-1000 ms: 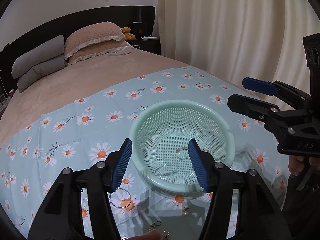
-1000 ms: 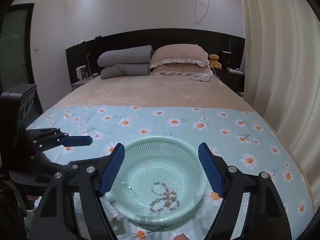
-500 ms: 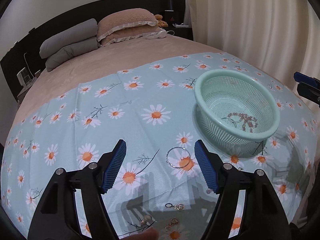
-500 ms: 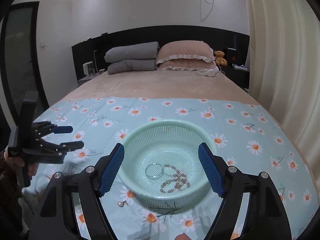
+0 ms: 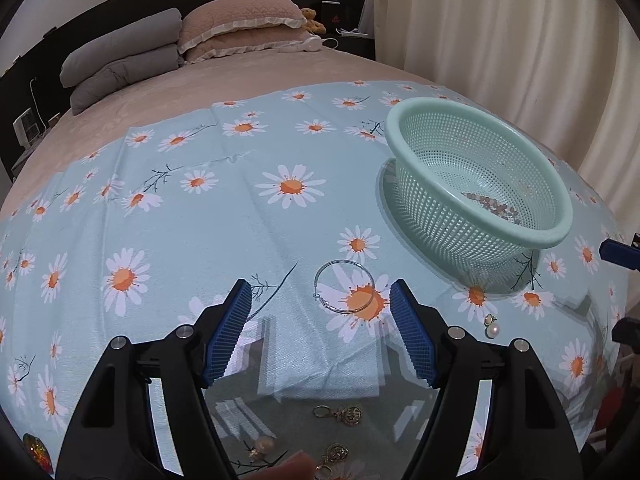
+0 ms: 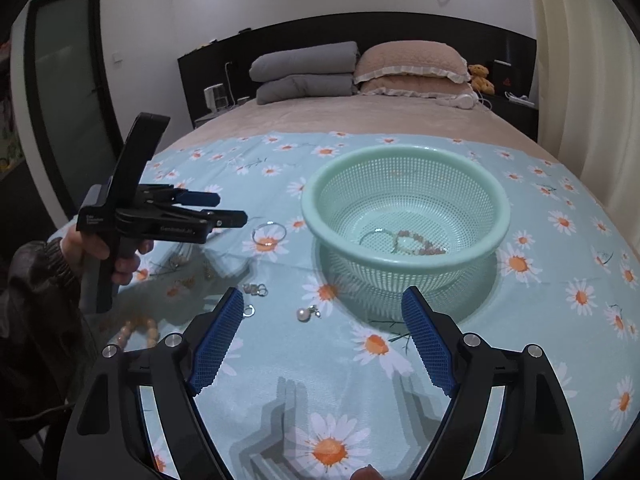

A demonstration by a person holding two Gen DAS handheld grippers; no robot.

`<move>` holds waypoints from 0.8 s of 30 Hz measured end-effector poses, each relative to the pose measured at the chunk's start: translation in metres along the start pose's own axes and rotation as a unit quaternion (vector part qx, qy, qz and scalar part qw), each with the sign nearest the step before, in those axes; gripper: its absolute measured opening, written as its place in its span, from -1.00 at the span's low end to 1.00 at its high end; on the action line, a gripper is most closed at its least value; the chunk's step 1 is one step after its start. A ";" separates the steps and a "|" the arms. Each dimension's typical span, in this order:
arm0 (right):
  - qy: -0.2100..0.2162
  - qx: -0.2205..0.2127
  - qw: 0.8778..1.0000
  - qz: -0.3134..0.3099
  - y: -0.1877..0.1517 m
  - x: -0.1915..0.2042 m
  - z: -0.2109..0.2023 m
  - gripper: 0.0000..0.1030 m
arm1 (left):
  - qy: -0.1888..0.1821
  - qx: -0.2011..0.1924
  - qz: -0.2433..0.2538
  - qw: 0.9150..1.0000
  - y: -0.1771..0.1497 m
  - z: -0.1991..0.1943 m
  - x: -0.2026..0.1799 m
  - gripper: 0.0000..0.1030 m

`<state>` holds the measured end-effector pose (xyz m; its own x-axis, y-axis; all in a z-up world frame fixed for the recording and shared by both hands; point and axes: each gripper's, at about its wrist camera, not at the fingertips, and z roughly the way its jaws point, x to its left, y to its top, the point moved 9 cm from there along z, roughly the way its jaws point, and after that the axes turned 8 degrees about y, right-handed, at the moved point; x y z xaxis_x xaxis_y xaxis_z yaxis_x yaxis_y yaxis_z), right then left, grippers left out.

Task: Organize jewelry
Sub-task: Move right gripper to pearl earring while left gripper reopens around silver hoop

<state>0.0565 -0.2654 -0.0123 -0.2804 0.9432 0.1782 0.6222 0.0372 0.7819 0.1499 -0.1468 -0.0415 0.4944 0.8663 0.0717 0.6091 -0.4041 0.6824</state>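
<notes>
A mint green mesh basket [image 6: 404, 168] stands on the daisy cloth; it also shows in the left wrist view [image 5: 476, 120]. A bead bracelet [image 6: 420, 242] and a silver hoop [image 6: 372, 236] lie inside it. A second silver hoop [image 5: 346, 292] lies on the cloth just ahead of my open, empty left gripper [image 5: 320, 332], which also shows in the right wrist view [image 6: 224, 210]. A pearl earring [image 6: 306, 314], small charms [image 6: 256, 290] and a bead bracelet [image 6: 140, 328] lie on the cloth. My right gripper [image 6: 322, 336] is open and empty, in front of the basket.
The daisy cloth [image 5: 200, 220] covers the foot of a bed with pillows [image 6: 408, 64] at the far end. Gold charms [image 5: 344, 414] and a pearl earring [image 5: 491, 326] lie near the left gripper. A curtain [image 5: 500, 40] hangs at the right.
My left gripper moved left away from the basket and now faces the hoop on the cloth. A silver hoop now lies in the basket. My right gripper pulled back.
</notes>
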 end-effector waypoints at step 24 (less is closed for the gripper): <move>-0.018 0.087 0.996 0.007 -0.035 -0.005 0.097 0.23 | 0.005 0.055 0.049 0.997 -0.016 0.061 -0.024 0.90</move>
<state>0.1071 -0.2389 -0.0985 -0.2459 0.9554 0.1636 0.7446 0.0782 0.6629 0.1661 -0.1789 -0.0986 0.5485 0.8240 0.1419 0.6231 -0.5160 0.5878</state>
